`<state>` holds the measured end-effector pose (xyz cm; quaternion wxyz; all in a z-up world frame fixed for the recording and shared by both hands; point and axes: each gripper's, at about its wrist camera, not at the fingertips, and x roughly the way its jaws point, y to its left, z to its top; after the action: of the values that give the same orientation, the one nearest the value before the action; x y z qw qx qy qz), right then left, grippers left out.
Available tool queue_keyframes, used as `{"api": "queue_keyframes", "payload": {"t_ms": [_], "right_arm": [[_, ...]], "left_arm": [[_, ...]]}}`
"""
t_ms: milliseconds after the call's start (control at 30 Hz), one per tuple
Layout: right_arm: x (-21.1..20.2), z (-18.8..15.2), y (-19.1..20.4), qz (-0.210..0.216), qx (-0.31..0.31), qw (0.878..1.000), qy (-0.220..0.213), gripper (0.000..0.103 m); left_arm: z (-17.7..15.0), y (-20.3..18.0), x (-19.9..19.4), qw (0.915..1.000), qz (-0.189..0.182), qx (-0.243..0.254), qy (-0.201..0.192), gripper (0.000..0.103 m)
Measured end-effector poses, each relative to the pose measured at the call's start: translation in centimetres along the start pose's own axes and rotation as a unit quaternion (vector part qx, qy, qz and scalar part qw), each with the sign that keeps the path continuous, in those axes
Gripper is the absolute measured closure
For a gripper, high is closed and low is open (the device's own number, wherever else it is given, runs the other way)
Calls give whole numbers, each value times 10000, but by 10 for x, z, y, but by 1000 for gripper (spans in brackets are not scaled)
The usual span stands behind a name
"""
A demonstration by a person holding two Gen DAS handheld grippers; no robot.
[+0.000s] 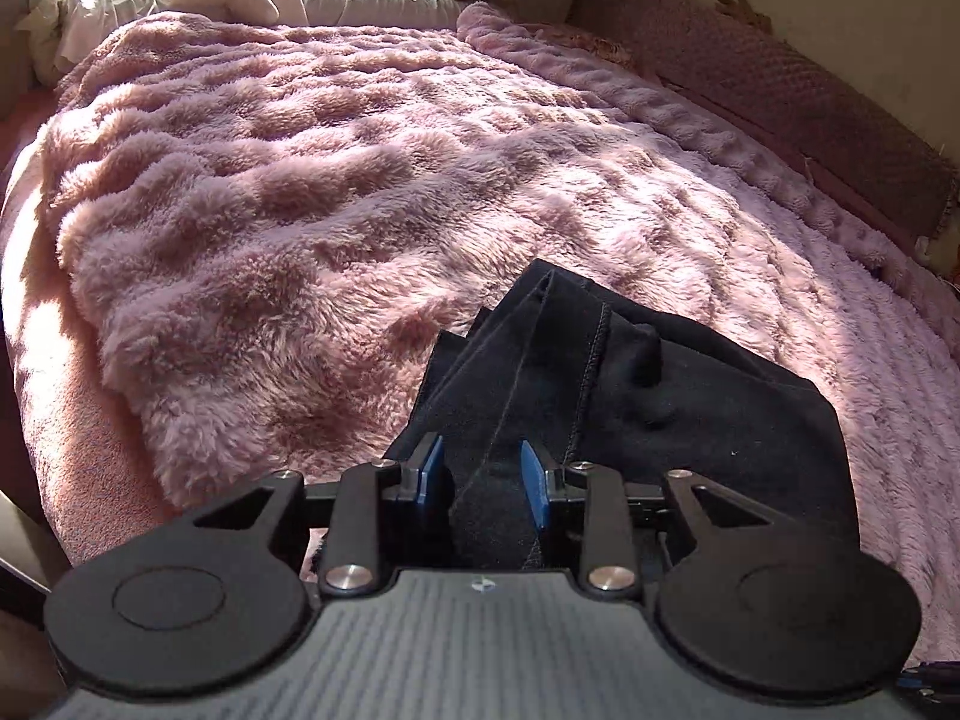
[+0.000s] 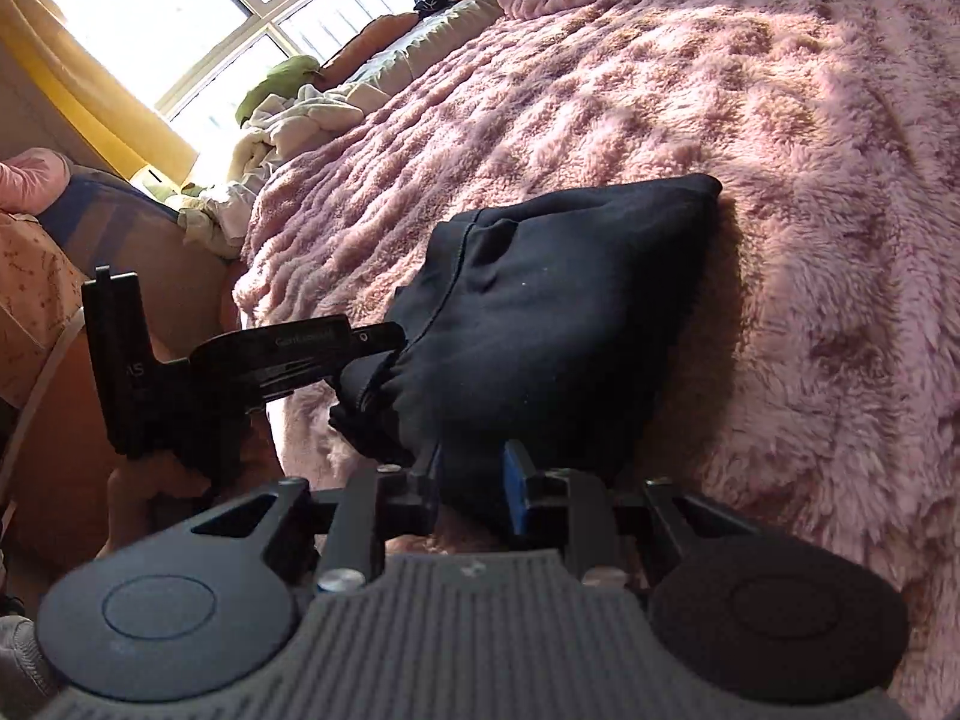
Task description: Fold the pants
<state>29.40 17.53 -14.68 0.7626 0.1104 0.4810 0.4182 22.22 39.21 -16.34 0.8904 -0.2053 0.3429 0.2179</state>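
On the bed's pink fluffy blanket, near its front edge, lie the black pants, bunched and partly folded. Left tongs angle downward, blue pads partly closed with a seamed strip of pants cloth between them; pads look to be clamping it. Right tongs also tilt down, rolled to one side, pinched together on an edge of the pants. In the right wrist view the left tongs come in from the left and bite the pants' other edge. Lettering on the left tongs' body is too blurred to read; "AS" shows on its mount.
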Motion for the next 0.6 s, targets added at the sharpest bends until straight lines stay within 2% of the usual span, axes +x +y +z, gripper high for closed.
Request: {"api": "queue_keyframes", "payload": {"t_ms": [33,133,200,267,300,333,467,600], "right_arm": [[6,-3,-5,-142,97,9998,141,103],[14,-11,-25,-388,584,9962,509,103],[8,-16,-31,-378,760,9950,532,103],[-7,-20,-26,-566,545,9961,393,102],[-15,-22,-23,-799,416,9954,317,93],[-23,-23,-20,-944,343,9946,253,92],[-61,-25,-15,-842,630,9944,110,82],[-103,-26,12,-1195,333,9923,-49,67]], "left_arm": [[-2,3,1,10000,30,-12,-14,66],[0,9,-4,9997,197,-162,-53,65],[4,10,-11,9988,452,-181,-29,65],[7,8,-21,9962,870,-49,15,65],[6,8,-28,9947,1024,-74,-7,65],[5,9,-38,9942,1073,-114,-19,65],[-5,2,-80,9919,1255,-133,171,65],[-21,-21,-129,9894,1434,-24,212,61]]}}
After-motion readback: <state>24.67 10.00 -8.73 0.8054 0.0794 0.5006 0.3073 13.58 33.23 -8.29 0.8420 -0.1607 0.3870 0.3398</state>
